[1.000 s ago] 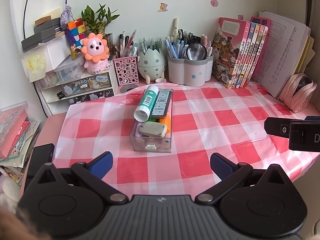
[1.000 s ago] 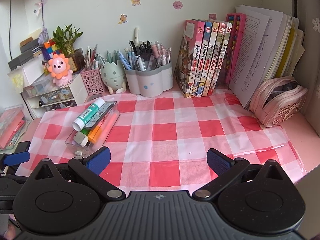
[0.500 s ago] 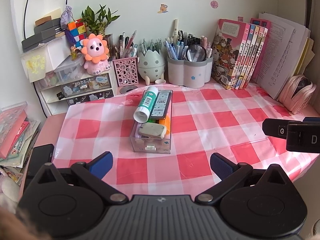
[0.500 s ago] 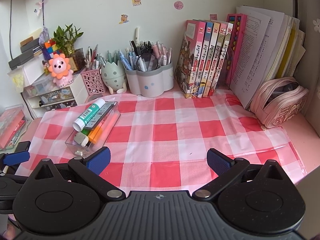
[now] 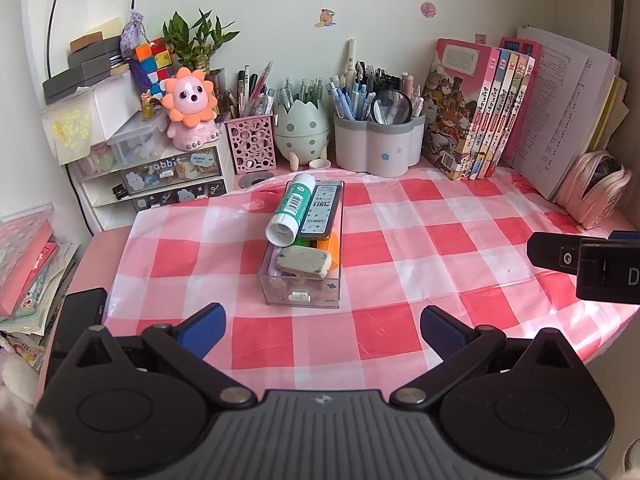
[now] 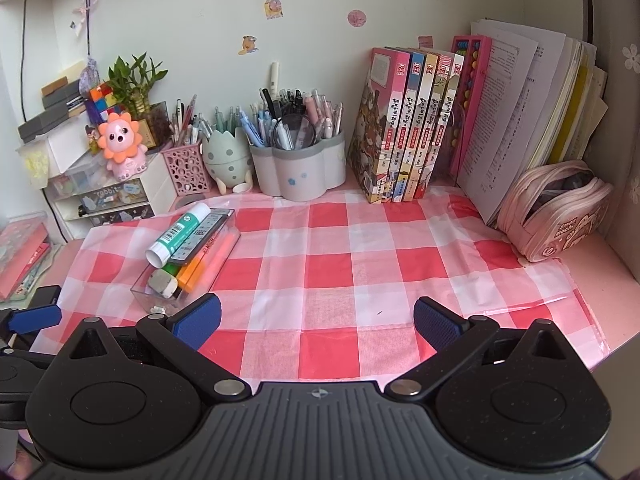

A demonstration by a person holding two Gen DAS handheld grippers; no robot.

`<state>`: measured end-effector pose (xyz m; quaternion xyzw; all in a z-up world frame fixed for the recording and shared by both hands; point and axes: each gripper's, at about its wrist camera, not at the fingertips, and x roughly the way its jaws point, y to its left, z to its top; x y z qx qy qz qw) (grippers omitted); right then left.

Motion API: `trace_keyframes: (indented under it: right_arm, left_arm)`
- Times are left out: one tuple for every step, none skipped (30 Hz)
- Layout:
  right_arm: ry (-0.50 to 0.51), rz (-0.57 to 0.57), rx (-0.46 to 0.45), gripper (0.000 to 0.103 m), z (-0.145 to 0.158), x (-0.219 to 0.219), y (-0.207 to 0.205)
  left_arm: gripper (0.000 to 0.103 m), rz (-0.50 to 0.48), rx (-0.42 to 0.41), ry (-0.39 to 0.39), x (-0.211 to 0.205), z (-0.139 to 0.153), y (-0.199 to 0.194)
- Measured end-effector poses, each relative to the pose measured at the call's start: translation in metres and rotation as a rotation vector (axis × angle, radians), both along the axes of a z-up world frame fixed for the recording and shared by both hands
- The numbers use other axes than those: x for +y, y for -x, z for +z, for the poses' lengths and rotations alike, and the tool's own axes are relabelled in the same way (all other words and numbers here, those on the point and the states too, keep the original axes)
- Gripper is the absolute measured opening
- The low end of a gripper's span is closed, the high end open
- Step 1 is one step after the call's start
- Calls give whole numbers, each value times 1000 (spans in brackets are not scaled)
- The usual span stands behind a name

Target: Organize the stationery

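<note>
A clear plastic box [image 5: 302, 288] [image 6: 150, 300] stands on the red-checked cloth. A green-and-white glue stick [image 5: 291, 210] [image 6: 178, 232], a dark lead case [image 5: 320, 210] [image 6: 198, 236], a grey eraser [image 5: 305, 261] [image 6: 162, 282] and orange highlighters [image 6: 196, 270] are piled in it. My left gripper [image 5: 322, 326] hovers open just in front of the box with nothing between its fingers. Right of the box, my right gripper [image 6: 316, 318] is open and empty over the cloth.
Along the back wall stand a pink mesh pen cup [image 5: 251, 145], an egg-shaped holder [image 5: 301, 128], a grey flower-shaped pen pot [image 5: 378, 144], upright books [image 5: 476, 112] and papers. A small drawer unit [image 5: 160, 184] sits back left, a pink pencil pouch [image 6: 556, 208] right.
Both grippers have hardly moved; the views have shifted only slightly, and the box with its contents lies as before.
</note>
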<state>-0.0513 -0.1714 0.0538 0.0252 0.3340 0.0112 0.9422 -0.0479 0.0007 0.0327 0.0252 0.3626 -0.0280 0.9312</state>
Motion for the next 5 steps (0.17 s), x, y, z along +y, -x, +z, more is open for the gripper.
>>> trace_keyframes:
  right_arm:
    - [0,0,0,98,0,0,0]
    - [0,0,1,98,0,1,0]
    - [0,0,3,98,-1,1,0]
    - [0,1,4,98,-1,2,0]
    - [-1,2,5,98,-1,2,0]
  left_arm:
    - [82,2,0,0,-1,0,0]
    - [82,3,0,1,-1,0,0]
    - [82,4,0,4,-1,0,0]
    - [82,4,0,8,-1,-1,0]
    - [82,4,0,10,-1,-1,-1]
